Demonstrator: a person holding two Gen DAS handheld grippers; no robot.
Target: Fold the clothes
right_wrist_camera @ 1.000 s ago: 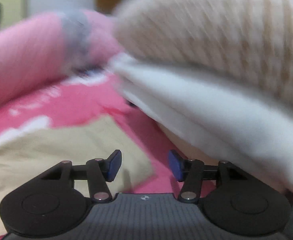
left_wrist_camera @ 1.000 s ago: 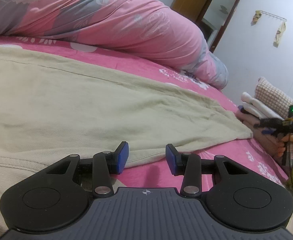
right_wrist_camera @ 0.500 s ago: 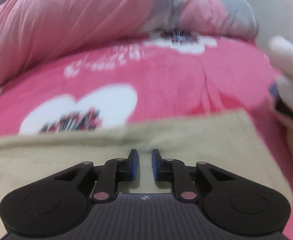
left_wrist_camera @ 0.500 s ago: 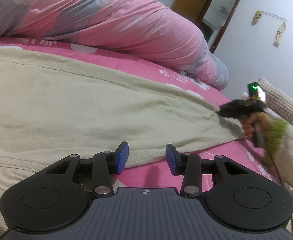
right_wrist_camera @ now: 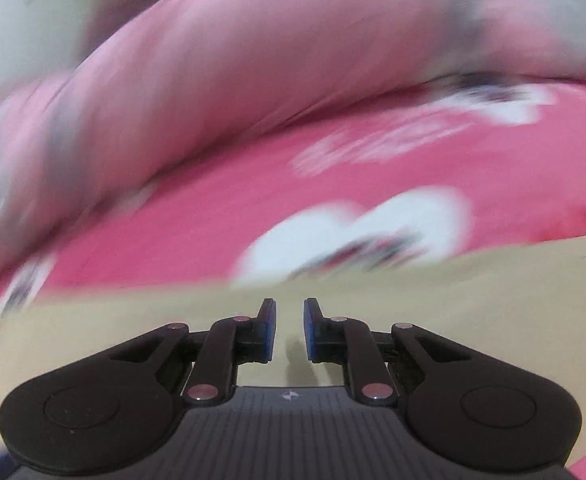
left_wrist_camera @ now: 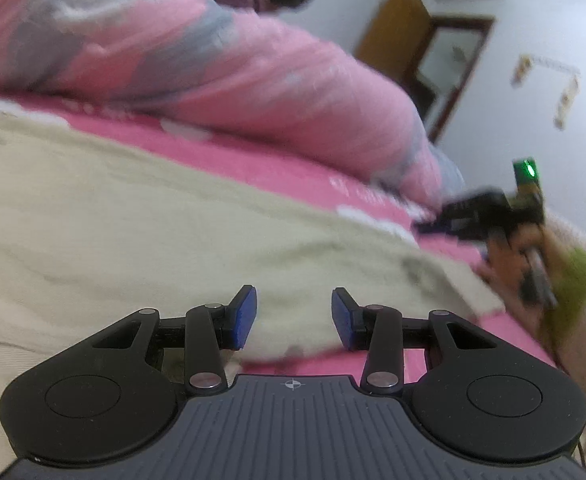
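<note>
Beige garment (left_wrist_camera: 141,232) lies spread across the pink bedsheet (left_wrist_camera: 301,176), filling the left and centre of the left wrist view. Left gripper (left_wrist_camera: 294,317) hangs released, jaws wide, at the cloth's lower hem. Right gripper (right_wrist_camera: 289,328), blurred, has its jaws narrowed to a small gap over the same cloth (right_wrist_camera: 473,300); whether fabric is pinched is unclear. Pink quilt (left_wrist_camera: 221,68) bulges along the top.
</note>
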